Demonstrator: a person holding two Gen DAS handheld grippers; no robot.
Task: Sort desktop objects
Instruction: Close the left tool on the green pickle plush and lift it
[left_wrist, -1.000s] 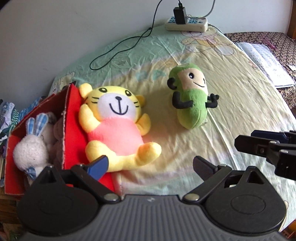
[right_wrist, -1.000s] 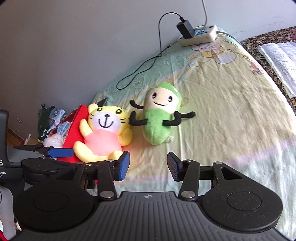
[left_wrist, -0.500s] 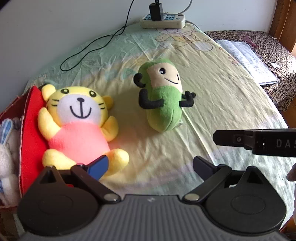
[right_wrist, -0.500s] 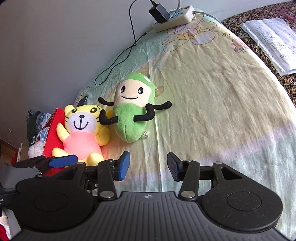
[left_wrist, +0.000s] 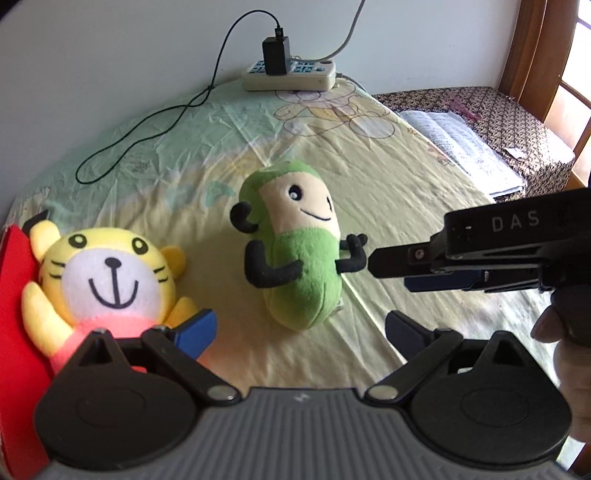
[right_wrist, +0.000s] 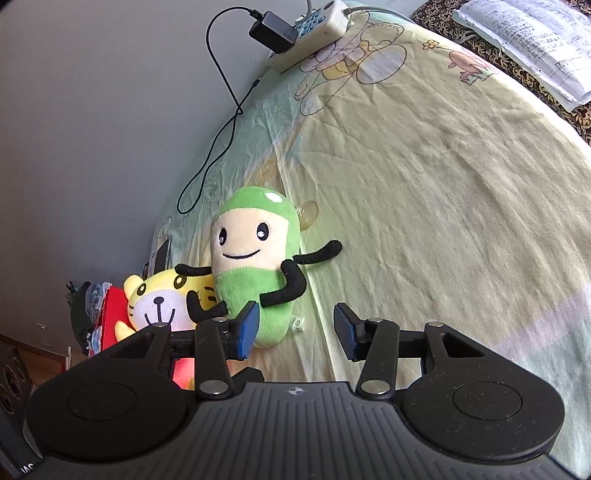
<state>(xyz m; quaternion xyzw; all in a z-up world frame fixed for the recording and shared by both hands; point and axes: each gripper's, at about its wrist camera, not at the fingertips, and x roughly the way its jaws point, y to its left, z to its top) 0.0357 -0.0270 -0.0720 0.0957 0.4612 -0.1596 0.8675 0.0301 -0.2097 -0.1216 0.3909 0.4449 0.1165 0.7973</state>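
Observation:
A green bean-shaped plush (left_wrist: 303, 254) with black arms lies on the yellow sheet (left_wrist: 388, 184). A yellow tiger plush (left_wrist: 110, 273) in a pink shirt lies to its left, against a red box (left_wrist: 14, 295). My left gripper (left_wrist: 299, 328) is open and empty, just short of both plushes. My right gripper (right_wrist: 295, 328) is open and empty; its left finger overlaps the green plush (right_wrist: 255, 266) low down. In the left wrist view the right gripper (left_wrist: 391, 269) reaches in from the right, its tip by the plush's right hand.
A power strip (left_wrist: 291, 74) with a black charger and cable lies at the back by the wall. Papers (left_wrist: 461, 147) lie on a patterned surface at the right. The red box edge (right_wrist: 110, 314) shows at the left.
Both grippers have moved forward and right toward the green plush. The right gripper has closed in on it from the right. The box's bunny has left the left wrist view.

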